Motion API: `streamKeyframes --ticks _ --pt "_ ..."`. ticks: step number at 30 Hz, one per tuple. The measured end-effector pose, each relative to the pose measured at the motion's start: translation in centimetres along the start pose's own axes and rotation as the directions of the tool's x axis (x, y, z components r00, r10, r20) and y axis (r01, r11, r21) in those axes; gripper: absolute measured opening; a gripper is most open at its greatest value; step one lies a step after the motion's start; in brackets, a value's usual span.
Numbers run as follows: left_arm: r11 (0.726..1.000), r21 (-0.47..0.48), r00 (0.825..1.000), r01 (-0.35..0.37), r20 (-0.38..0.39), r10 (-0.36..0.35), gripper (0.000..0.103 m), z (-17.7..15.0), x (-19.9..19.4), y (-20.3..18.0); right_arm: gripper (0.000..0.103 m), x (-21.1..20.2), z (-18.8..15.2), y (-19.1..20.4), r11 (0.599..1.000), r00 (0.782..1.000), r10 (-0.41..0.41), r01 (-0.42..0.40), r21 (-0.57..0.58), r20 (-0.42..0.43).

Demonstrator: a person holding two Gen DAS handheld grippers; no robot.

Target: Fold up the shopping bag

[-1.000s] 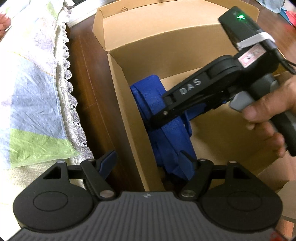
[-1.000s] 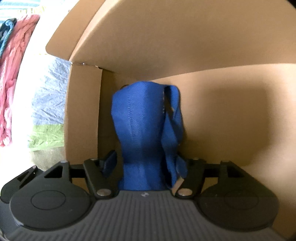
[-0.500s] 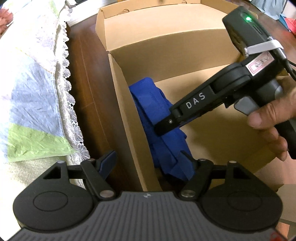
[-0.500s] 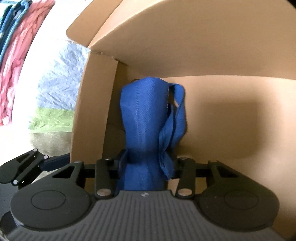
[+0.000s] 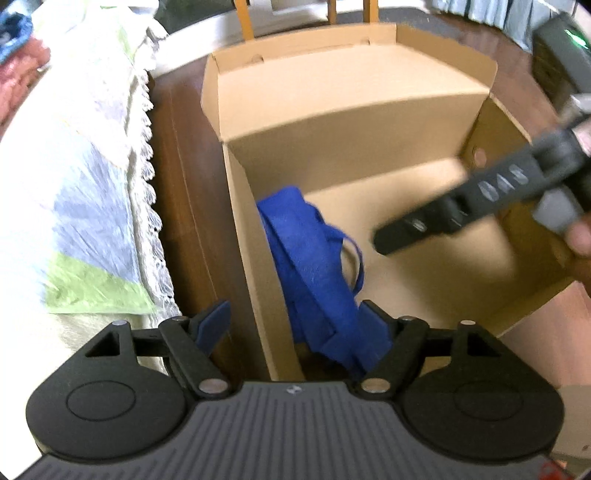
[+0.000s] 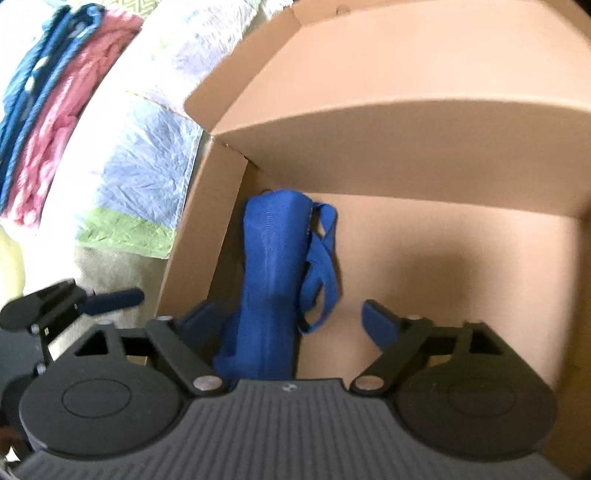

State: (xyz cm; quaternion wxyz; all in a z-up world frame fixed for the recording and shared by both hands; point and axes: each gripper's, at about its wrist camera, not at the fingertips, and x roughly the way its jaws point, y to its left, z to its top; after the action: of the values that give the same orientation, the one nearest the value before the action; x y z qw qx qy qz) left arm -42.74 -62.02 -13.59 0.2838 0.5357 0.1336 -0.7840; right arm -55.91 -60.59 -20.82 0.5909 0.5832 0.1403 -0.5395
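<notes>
The folded blue shopping bag (image 6: pixel 271 280) stands inside the cardboard box (image 5: pixel 369 147), against its left wall. Right gripper (image 6: pixel 291 321) jaws are opening, bag unpressed. Left gripper (image 5: pixel 295 325) jaws are apart, straddling the wall.

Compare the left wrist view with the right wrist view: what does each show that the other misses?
Left wrist only: the dark floor beside the box, wooden legs behind it, and the right tool's blurred arm over the box with a fingertip on its grip.

Right wrist only: pink cloth at upper left, and the right tool with jaws opening, its pads clear of the bag.

Both: the folded blue bag against the box's left wall, the patterned sheet, and the left tool.
</notes>
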Motion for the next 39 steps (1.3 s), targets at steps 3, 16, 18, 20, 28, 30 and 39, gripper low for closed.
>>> streamKeyframes --ticks 3,16,18,20,28,30,39 --pt "1.0 -0.013 0.999 -0.022 0.036 0.023 0.079 0.3 -1.5 -0.7 0.099 -3.1 -0.4 -1.4 0.998 0.998 -0.054 0.055 -0.028 0.032" --pt "0.983 -0.184 0.984 -0.012 0.171 0.044 0.102 -0.4 -5.2 -1.9 0.102 -11.3 -1.8 -0.7 0.972 0.971 -0.213 0.222 -0.077 0.105" --pt "0.98 -0.2 0.985 -0.001 0.168 0.036 0.102 -0.6 -5.1 -1.9 0.102 -11.4 -1.9 -0.3 0.967 0.967 -0.233 0.242 -0.078 0.106" --pt "0.977 -0.214 0.986 0.023 0.167 0.013 0.102 -0.7 -4.9 -1.9 0.102 -11.6 -2.0 -0.1 0.964 0.964 -0.243 0.252 -0.083 0.109" --pt "0.967 -0.253 0.99 -0.028 0.126 0.062 0.102 -0.9 -3.8 -1.6 0.102 -11.4 -2.8 0.2 0.95 0.954 -0.277 0.289 -0.12 0.112" --pt "0.966 -0.256 0.991 -0.017 0.125 0.051 0.102 -1.1 -3.6 -1.6 0.102 -11.3 -2.9 0.2 0.946 0.952 -0.285 0.298 -0.126 0.111" --pt "0.969 -0.247 0.99 -0.028 0.128 0.061 0.102 -1.5 -3.0 -1.6 0.102 -10.7 -3.7 0.2 0.927 0.937 -0.334 0.347 -0.145 0.106"
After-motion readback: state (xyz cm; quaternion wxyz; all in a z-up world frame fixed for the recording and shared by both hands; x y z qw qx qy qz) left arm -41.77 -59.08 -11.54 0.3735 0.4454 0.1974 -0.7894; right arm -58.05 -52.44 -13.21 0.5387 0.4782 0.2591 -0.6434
